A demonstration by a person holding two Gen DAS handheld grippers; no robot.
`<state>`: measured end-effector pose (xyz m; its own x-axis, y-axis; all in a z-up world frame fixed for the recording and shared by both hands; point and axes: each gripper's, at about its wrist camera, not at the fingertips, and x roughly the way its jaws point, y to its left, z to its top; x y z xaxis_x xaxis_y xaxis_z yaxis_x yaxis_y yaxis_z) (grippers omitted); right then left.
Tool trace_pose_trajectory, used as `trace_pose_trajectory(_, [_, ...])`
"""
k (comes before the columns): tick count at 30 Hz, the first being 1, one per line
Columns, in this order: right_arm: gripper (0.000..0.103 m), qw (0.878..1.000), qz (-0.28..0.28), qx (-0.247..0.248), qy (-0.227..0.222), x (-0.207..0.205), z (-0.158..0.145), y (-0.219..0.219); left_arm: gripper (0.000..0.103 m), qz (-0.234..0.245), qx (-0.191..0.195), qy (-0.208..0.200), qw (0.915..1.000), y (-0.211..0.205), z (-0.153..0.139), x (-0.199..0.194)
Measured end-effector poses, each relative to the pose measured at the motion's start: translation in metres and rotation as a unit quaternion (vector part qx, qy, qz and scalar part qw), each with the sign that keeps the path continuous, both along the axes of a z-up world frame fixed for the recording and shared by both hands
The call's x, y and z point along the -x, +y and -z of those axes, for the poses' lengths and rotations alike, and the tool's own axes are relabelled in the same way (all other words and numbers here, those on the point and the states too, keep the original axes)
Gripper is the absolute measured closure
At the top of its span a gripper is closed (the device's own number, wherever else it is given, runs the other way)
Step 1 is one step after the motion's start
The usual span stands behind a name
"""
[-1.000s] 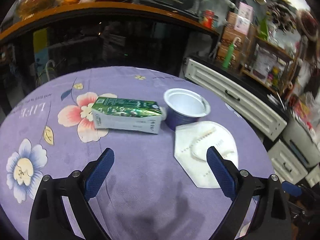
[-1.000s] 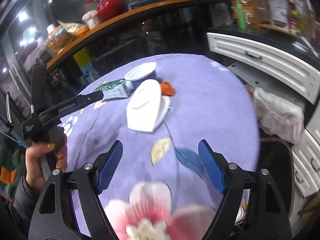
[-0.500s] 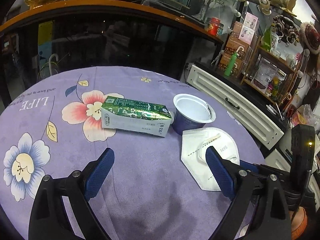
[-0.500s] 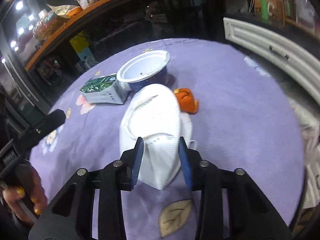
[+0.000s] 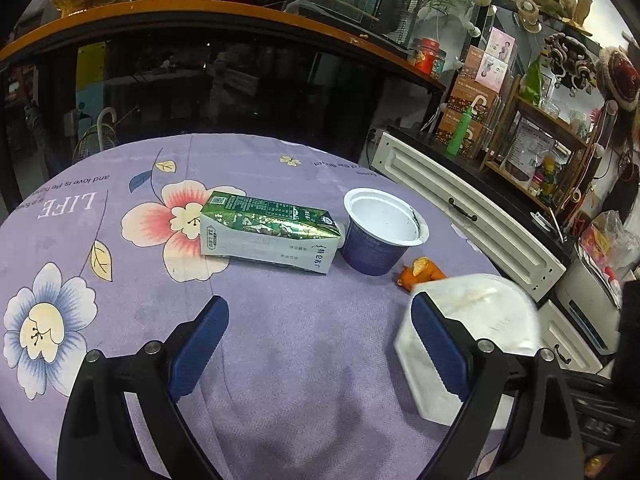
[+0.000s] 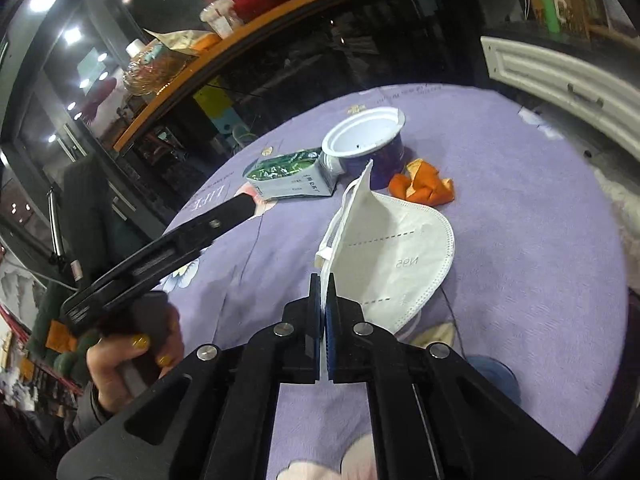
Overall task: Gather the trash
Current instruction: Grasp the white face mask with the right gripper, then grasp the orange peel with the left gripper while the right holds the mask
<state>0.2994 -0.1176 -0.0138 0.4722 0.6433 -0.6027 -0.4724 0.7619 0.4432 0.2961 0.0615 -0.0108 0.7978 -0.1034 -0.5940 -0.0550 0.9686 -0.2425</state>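
My right gripper is shut on the edge of a white N95 mask and holds it lifted off the purple floral tablecloth. The mask shows blurred at the right of the left wrist view. My left gripper is open and empty above the cloth, short of a green and white drink carton lying on its side. A dark blue cup with a white inside stands right of the carton. Orange peel lies beside the cup.
The round table drops off at the right toward white drawers. A dark glass cabinet with an orange top stands behind. Cluttered shelves stand at the far right. The left gripper's body and the hand holding it cross the right view.
My right gripper closed on the mask and lifted it toward the table's near right edge, uncovering the orange peel. My left gripper stayed open and hardly moved.
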Motion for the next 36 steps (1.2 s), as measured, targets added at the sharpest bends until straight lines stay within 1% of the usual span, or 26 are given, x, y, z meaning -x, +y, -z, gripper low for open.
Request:
trace_pose_trajectory(2, [0.100, 1.000, 0.013, 0.005, -0.017, 0.014, -0.009, -0.011, 0.013, 0.006, -0.001, 0.001, 1.0000, -0.004, 0.002, -0.001])
trace_pose_trajectory(3, [0.100, 0.999, 0.020, 0.006, -0.026, 0.021, -0.013, -0.018, 0.015, 0.012, -0.003, 0.002, 0.9999, -0.007, 0.003, -0.001])
trace_pose_trajectory(6, [0.100, 0.998, 0.044, 0.020, -0.049, 0.038, -0.020, -0.041, 0.015, 0.048, -0.019, 0.009, 0.9986, -0.028, 0.007, -0.004])
trace_pose_trajectory(9, [0.100, 0.996, 0.065, 0.031, -0.059, 0.050, -0.023, -0.062, 0.020, 0.080, -0.046, 0.022, 0.9955, -0.052, 0.012, -0.010])
trace_pose_trajectory(11, [0.100, 0.994, 0.078, 0.034, -0.063, 0.057, -0.023, -0.074, 0.021, 0.098, -0.066, 0.031, 0.9925, -0.068, 0.013, -0.017])
trace_pose_trajectory(13, [0.100, 0.993, 0.092, 0.035, -0.067, 0.062, -0.024, -0.088, 0.023, 0.111, -0.092, 0.041, 0.9886, -0.085, 0.014, -0.030])
trace_pose_trajectory(14, [0.100, 0.992, 0.099, 0.032, -0.066, 0.064, -0.023, -0.095, 0.024, 0.117, -0.099, 0.048, 0.9870, -0.092, 0.016, -0.038])
trace_pose_trajectory(17, [0.100, 0.991, 0.117, 0.027, -0.064, 0.068, -0.021, -0.109, 0.027, 0.129, -0.092, 0.080, 0.9841, -0.107, 0.022, -0.066])
trace_pose_trajectory(19, [0.100, 0.990, 0.127, 0.022, -0.060, 0.070, -0.018, -0.118, 0.027, 0.137, -0.093, 0.098, 0.9813, -0.118, 0.028, -0.080])
trace_pose_trajectory(22, [0.100, 0.989, 0.138, 0.022, -0.055, 0.073, -0.014, -0.128, 0.027, 0.117, -0.115, 0.112, 0.9800, -0.132, 0.036, -0.102])
trace_pose_trajectory(26, [0.100, 0.987, 0.150, 0.020, -0.051, 0.077, -0.009, -0.140, 0.028, 0.097, -0.105, 0.136, 0.9804, -0.139, 0.046, -0.124])
trace_pose_trajectory(29, [0.100, 0.986, 0.159, 0.017, -0.046, 0.082, -0.003, -0.149, 0.044, 0.083, -0.117, 0.137, 0.9800, -0.143, 0.048, -0.130])
trace_pose_trajectory(31, [0.100, 0.985, 0.164, 0.015, -0.045, 0.086, 0.000, -0.152, 0.046, 0.078, -0.114, 0.136, 0.9811, -0.143, 0.046, -0.128])
trace_pose_trajectory(34, [0.100, 0.984, 0.174, 0.010, -0.045, 0.092, 0.002, -0.158, 0.051, 0.076, -0.114, 0.126, 0.9825, -0.142, 0.041, -0.122])
trace_pose_trajectory(36, [0.100, 0.982, 0.180, 0.009, -0.048, 0.096, 0.003, -0.161, 0.062, 0.076, -0.111, 0.115, 0.9842, -0.141, 0.036, -0.114])
